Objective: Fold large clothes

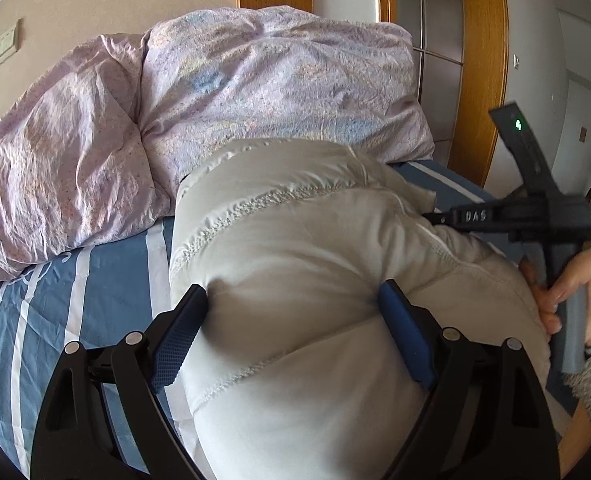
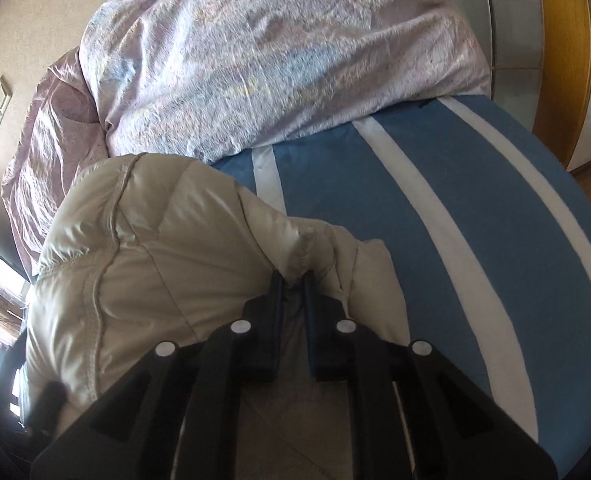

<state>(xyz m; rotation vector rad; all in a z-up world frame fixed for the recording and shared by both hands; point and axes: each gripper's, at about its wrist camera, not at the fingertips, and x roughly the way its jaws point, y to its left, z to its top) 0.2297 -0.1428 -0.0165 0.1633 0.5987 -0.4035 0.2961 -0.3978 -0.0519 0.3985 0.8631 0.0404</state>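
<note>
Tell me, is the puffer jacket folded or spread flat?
Folded: the puffer jacket lies as a thick bundle on the striped bedsheet.

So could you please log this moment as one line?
left gripper: open astride puffer jacket | right gripper: shut on jacket | bed

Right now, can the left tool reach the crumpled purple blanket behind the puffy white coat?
Probably not without moving first. The left tool stands open around the puffy white quilted coat, whose bulk fills the space between it and the crumpled purple floral blanket. It would likely have to lift over the coat.
</note>
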